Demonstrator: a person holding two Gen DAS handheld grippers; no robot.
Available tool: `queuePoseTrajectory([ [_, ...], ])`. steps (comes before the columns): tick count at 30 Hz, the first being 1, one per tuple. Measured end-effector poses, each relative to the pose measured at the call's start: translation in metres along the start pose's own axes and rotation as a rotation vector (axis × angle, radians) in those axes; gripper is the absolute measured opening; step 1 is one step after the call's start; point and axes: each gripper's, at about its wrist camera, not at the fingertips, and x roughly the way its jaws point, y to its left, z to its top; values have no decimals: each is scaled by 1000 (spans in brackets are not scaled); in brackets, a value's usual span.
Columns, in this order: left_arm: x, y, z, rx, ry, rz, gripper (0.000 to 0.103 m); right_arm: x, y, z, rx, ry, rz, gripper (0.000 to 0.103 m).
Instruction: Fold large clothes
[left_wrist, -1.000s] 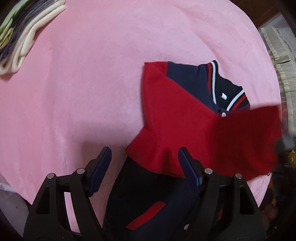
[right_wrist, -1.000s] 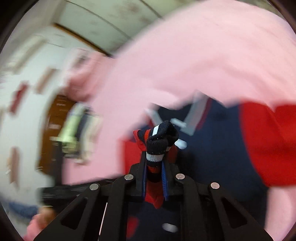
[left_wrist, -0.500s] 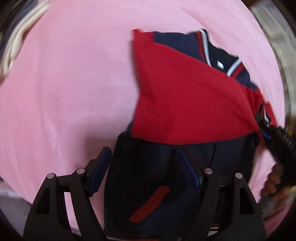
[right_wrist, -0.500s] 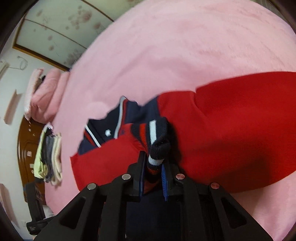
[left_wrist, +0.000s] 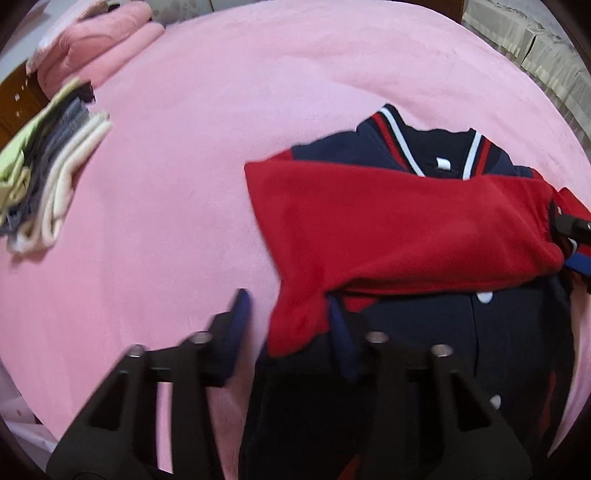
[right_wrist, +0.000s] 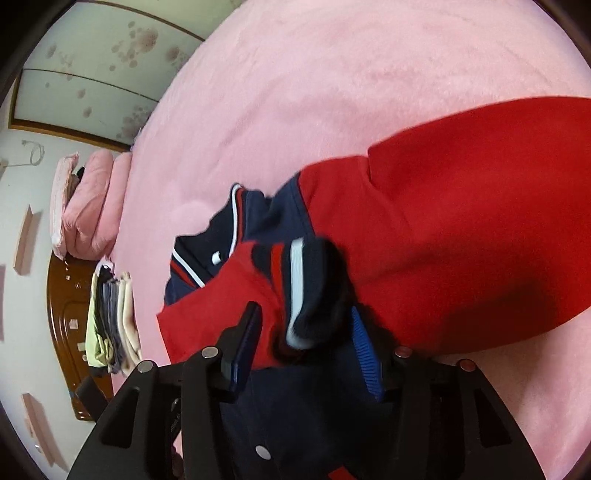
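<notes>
A navy-and-red varsity jacket (left_wrist: 424, 229) lies flat on a pink blanket (left_wrist: 184, 184), striped collar (left_wrist: 436, 147) at the far end and hem toward the camera. One red sleeve (left_wrist: 406, 225) is laid across the chest, its long axis running left to right. The right gripper (right_wrist: 306, 332), jaws spread, brackets the sleeve's striped cuff (right_wrist: 306, 291) at the jacket's right edge; the cuff sits between the blue pads without being pinched. The left gripper (left_wrist: 291, 325), also spread and holding nothing, hovers at the jacket's near-left edge, one finger over bare blanket, the other above the navy body beside the sleeve's shoulder fold. Judged from this layout, the left tool is nearer that left side, the right nearer the cuff. A stack of folded clothes (left_wrist: 48, 173) rests far left, well apart.
</notes>
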Motion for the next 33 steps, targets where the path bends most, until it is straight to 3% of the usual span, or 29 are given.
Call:
queuePoseTrajectory([
  [1, -1, 5, -4, -13, 17, -7, 28, -2, 0, 0, -12, -4, 3, 41],
  [2, 3, 4, -5, -24, 26, -12, 28, 0, 5, -1, -37, -6, 7, 24],
  [7, -5, 44, -21, -130, 83, -78, 30, -18, -1, 4, -53, -3, 10, 14],
  [9, -7, 59, -26, -158, 114, -110, 33, -21, -10, 6, -14, 23, -30, 14],
  [10, -9, 59, -27, -157, 128, -107, 39, -23, -17, 5, -6, 31, -56, 14],
  [12, -17, 54, -31, -139, 150, -76, 39, -25, -18, 5, 1, 46, -112, 14],
  [15, -42, 73, -32, -126, 119, -75, 40, -37, -7, 6, -56, 37, -154, 30],
  [16, -54, 80, -30, -136, 93, -83, 40, -42, -2, 5, -86, 19, -168, 41],
  [18, -60, 74, -17, -150, 40, -126, 40, -61, 20, 1, -214, -64, -186, 43],
  [20, -61, 62, 4, -168, -13, -232, 40, -71, 39, -3, -316, -96, -116, 43],
  [23, -36, 42, 36, -178, -9, -369, 40, -56, 61, -11, -355, -37, 55, 43],
  [25, -15, 23, 43, -153, 27, -358, 40, -30, 73, -12, -351, -4, 96, 39],
  [29, 34, 8, 67, -89, 45, -149, 37, 4, 74, 3, -362, -43, -127, 25],
  [33, 44, 31, 65, -169, 22, -159, 37, -11, 54, 26, -333, -164, -204, 21],
])
